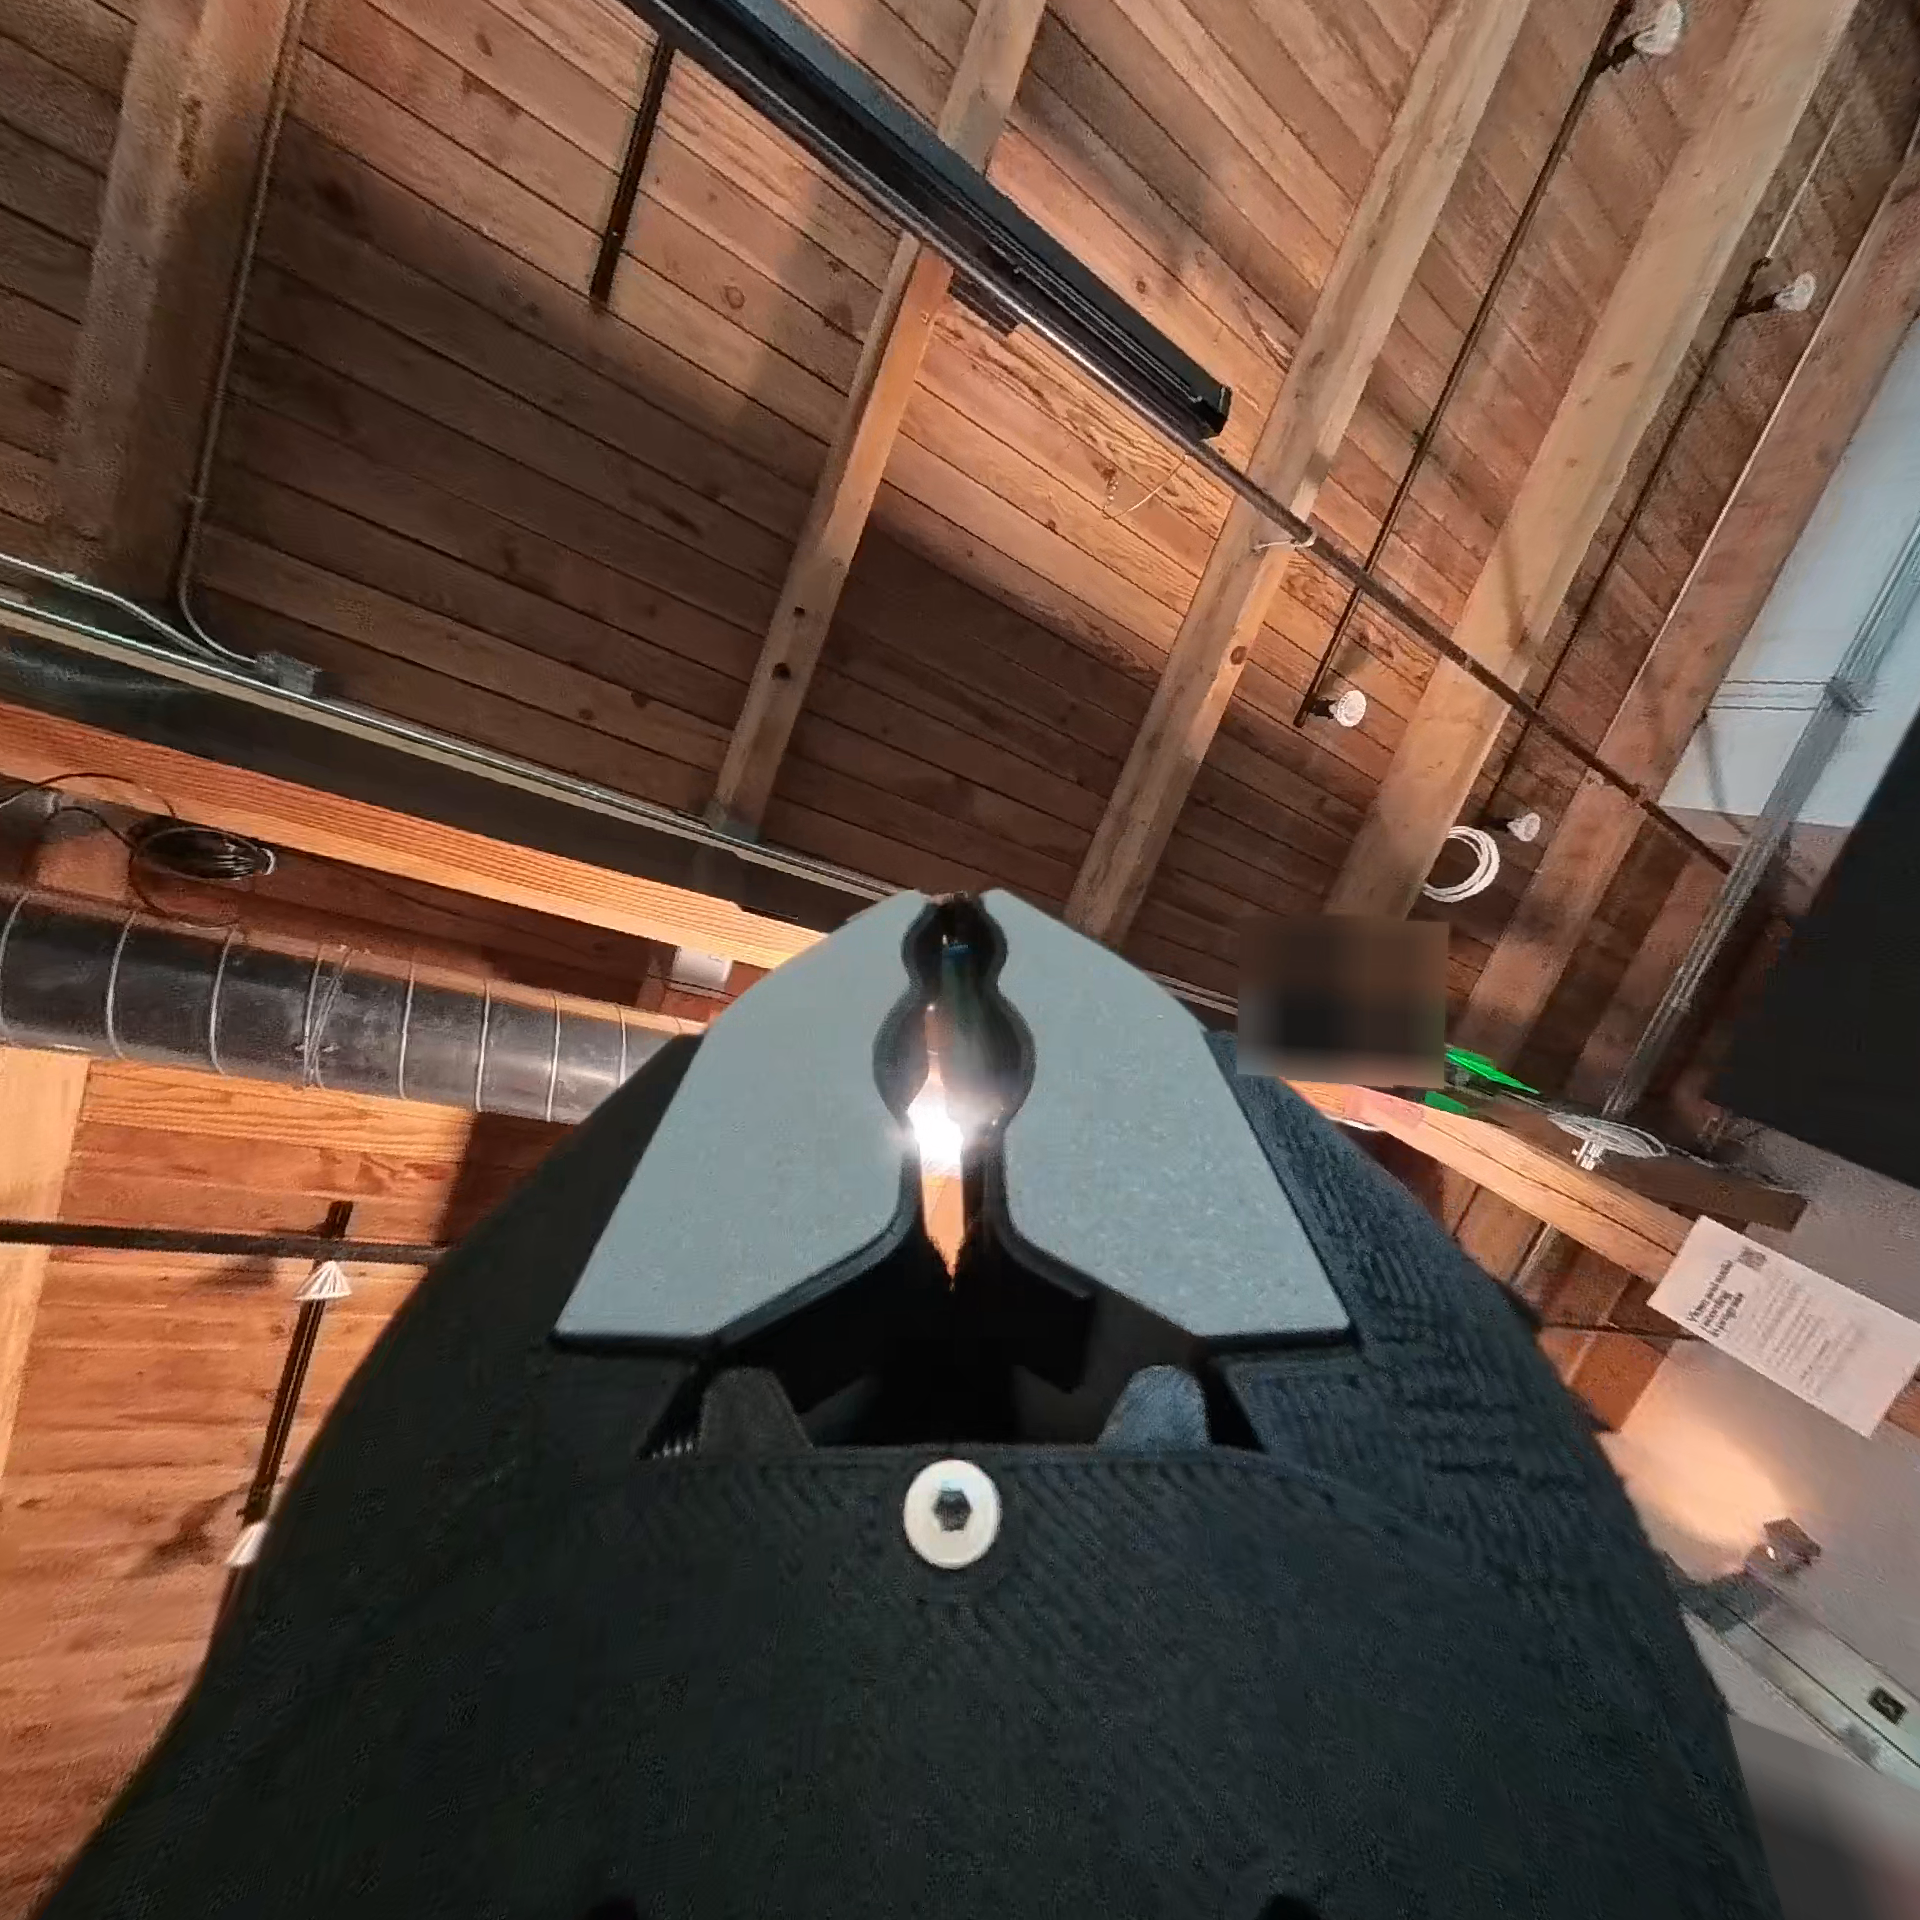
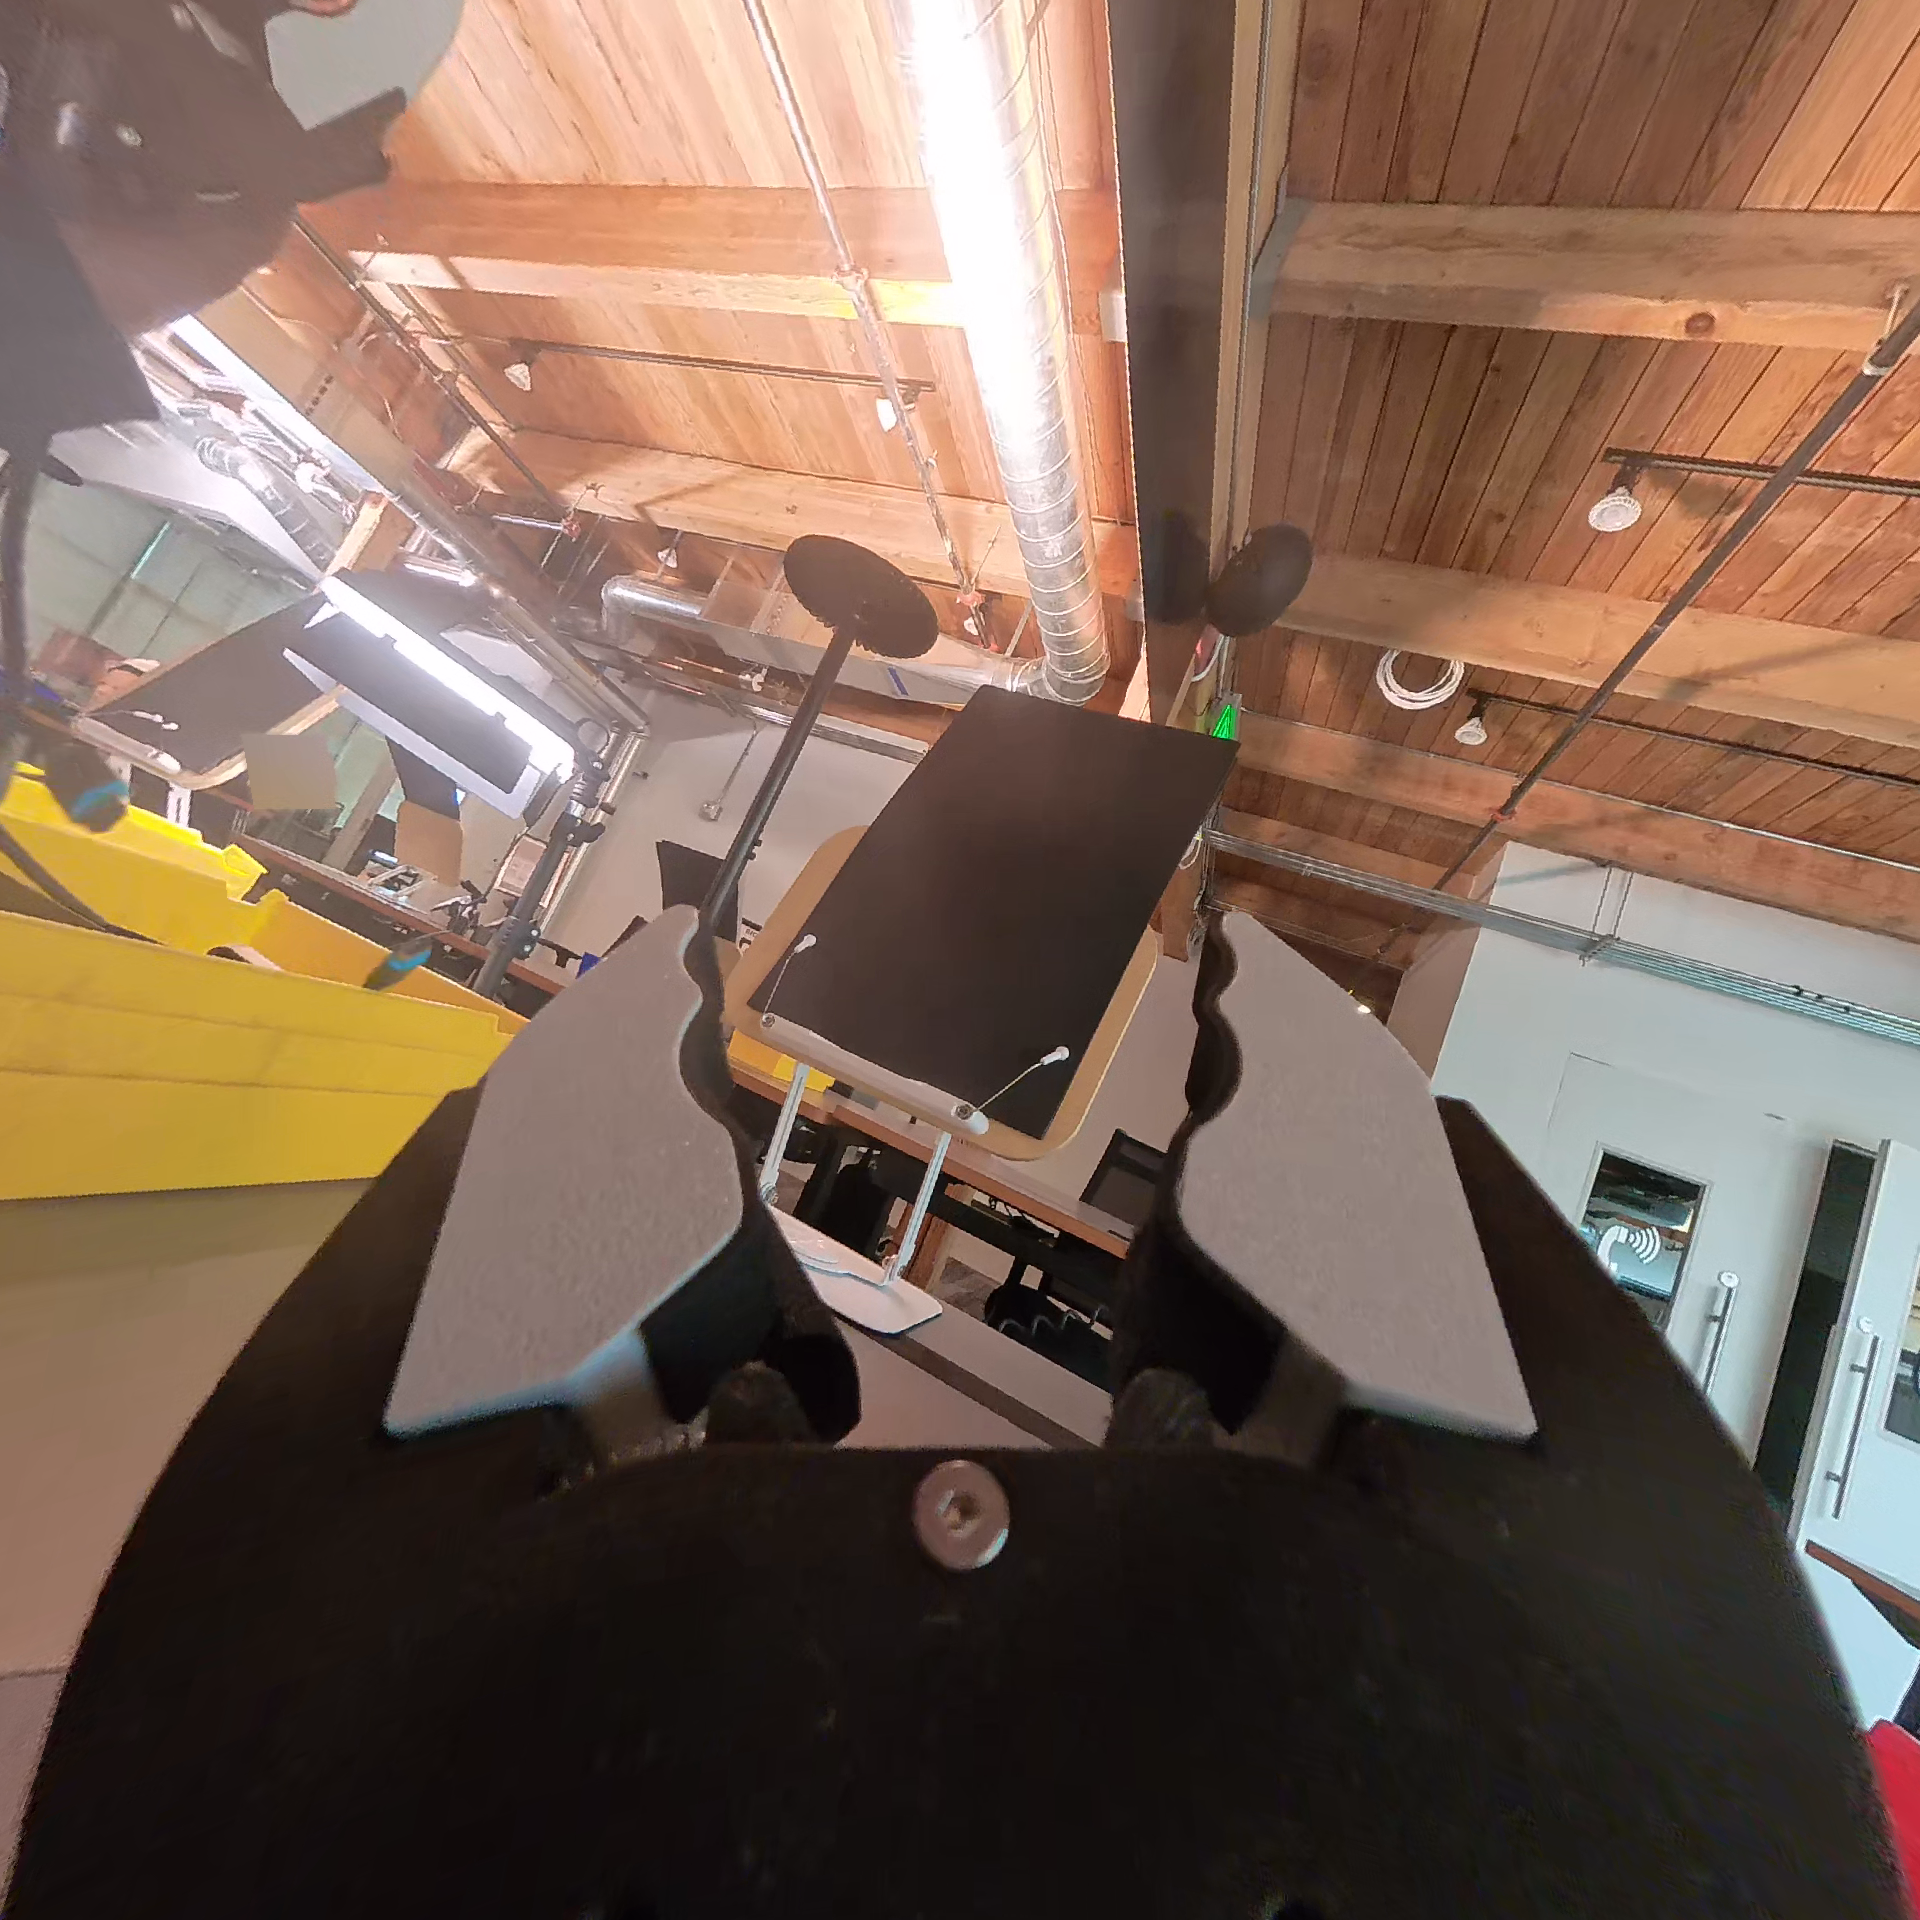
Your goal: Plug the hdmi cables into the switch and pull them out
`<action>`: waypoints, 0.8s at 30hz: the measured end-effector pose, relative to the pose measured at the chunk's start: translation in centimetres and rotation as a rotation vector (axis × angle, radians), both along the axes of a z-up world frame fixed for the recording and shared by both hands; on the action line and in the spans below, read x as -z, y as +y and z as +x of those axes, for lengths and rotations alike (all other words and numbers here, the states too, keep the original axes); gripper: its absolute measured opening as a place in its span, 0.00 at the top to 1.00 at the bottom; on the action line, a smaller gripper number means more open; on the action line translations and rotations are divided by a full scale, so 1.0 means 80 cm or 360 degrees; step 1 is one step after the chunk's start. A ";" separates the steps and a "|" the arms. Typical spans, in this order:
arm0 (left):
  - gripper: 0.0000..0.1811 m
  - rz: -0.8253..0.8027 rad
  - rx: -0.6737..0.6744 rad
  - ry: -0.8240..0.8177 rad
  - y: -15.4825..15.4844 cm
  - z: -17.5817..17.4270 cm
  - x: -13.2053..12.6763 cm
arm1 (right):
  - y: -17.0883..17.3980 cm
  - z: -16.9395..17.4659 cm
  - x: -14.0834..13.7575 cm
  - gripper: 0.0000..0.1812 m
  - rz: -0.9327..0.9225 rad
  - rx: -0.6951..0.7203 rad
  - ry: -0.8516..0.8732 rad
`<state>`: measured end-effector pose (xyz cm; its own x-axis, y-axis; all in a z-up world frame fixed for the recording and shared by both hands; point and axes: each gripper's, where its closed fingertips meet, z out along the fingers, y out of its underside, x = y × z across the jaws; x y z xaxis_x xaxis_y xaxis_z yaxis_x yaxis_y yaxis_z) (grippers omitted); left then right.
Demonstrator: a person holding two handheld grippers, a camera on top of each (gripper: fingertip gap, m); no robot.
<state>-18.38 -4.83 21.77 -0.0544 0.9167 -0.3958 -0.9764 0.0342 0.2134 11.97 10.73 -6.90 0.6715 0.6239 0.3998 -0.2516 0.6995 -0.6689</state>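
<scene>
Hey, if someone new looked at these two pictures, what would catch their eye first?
Mostly the wooden ceiling overhead, since both cameras tilt upward. The left tool is shut with a lamp's glare behind it; the right tool is open, framing a tilted black board, with yellow bins at left.

wooden ceiling (image 1: pixel 540 436), yellow bins (image 2: pixel 187 1039), duct (image 2: pixel 1029 416)
</scene>
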 end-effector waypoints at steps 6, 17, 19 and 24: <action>0.98 0.0210 -0.0299 0.0191 -0.029 0.006 -0.018 | -0.002 -0.002 0.001 0.52 0.0016 0.0004 -0.0012; 0.98 -0.0131 -0.0235 0.0341 0.048 0.047 0.005 | -0.003 -0.003 0.002 0.51 0.0021 -0.0001 -0.0020; 0.98 -0.0277 0.0108 0.0105 0.047 0.044 0.005 | -0.003 -0.005 0.003 0.51 0.0024 0.0000 -0.0036; 0.98 -0.0730 0.0964 -0.0426 0.046 0.051 0.019 | -0.007 -0.010 0.005 0.51 0.0035 -0.0021 -0.0068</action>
<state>-14.28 -1.19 20.23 0.5504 0.4993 -0.6692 -0.7760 0.6017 -0.1893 11.19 10.14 -7.27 0.6453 0.6235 0.4415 -0.2326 0.7108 -0.6638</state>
